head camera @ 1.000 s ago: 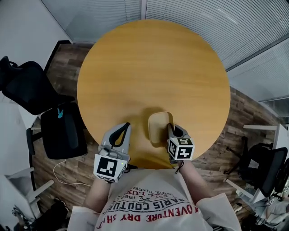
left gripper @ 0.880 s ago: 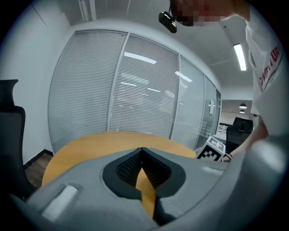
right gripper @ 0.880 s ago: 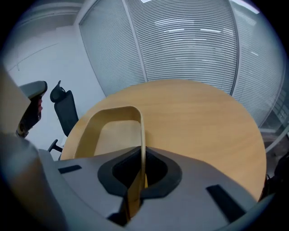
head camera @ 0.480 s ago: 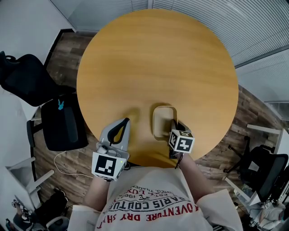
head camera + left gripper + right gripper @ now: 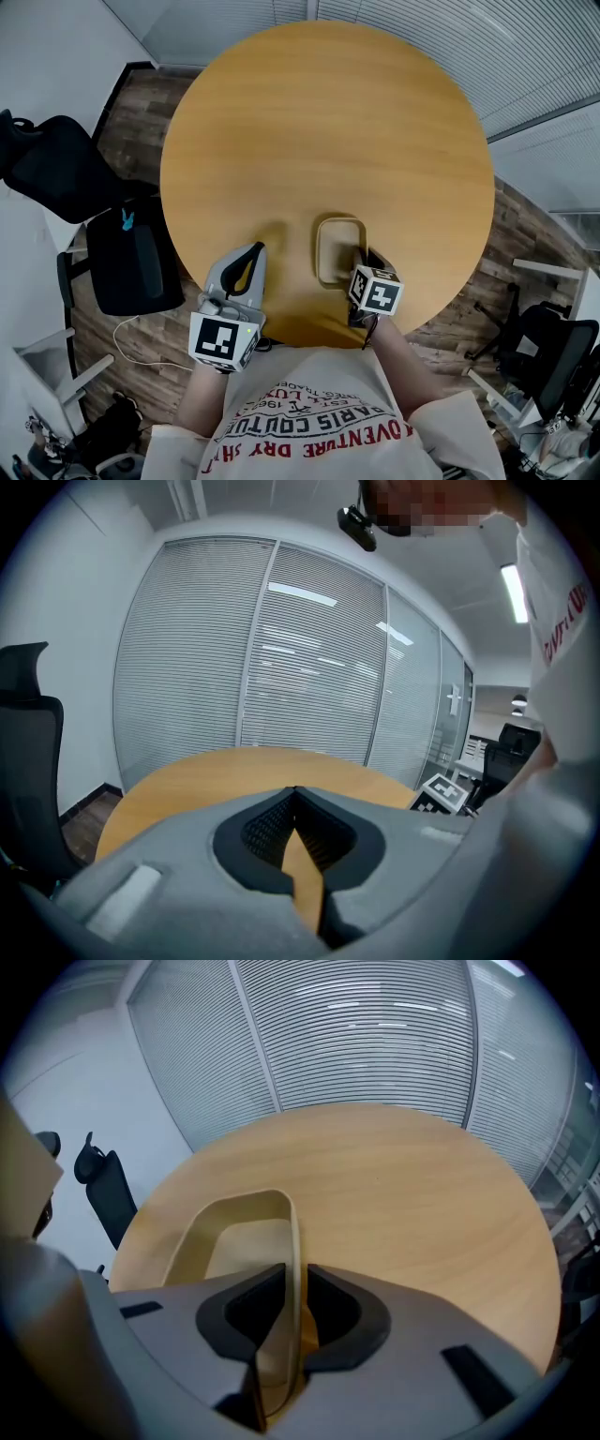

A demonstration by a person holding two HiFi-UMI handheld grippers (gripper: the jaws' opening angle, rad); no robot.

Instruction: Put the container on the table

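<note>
- Container point(image 5: 339, 249): cream, shallow, rounded corners, empty, sits flat on the round wooden worktop point(image 5: 328, 122), open side up, near the edge closest to the person.
- Right gripper point(image 5: 362, 263) points steeply down at the container's near right side.
- In the right gripper view the right gripper point(image 5: 295, 1275) has the container point(image 5: 279, 1202) wall's thin edge running straight between its fingers point(image 5: 251, 1303).
- Those fingers are opening. The wall is between them, and the pads look barely off it, with a thin dark gap on the right-hand side.
- The rest of the container stretches ahead and to the left of the right fingers. Bare worktop point(image 5: 403, 1176) lies ahead and to the right.
- Left gripper point(image 5: 257, 250) is over the worktop to the left of the container, apart from it, not touching it.
- In the left gripper view the left gripper point(image 5: 295, 791) has its fingers point(image 5: 262, 829) closed tip to tip with nothing between them. Only worktop point(image 5: 244, 766) shows ahead and through the slit below the tips.
- Black office chair point(image 5: 56, 169) stands on the floor, well off to the left of the left fingers.
</note>
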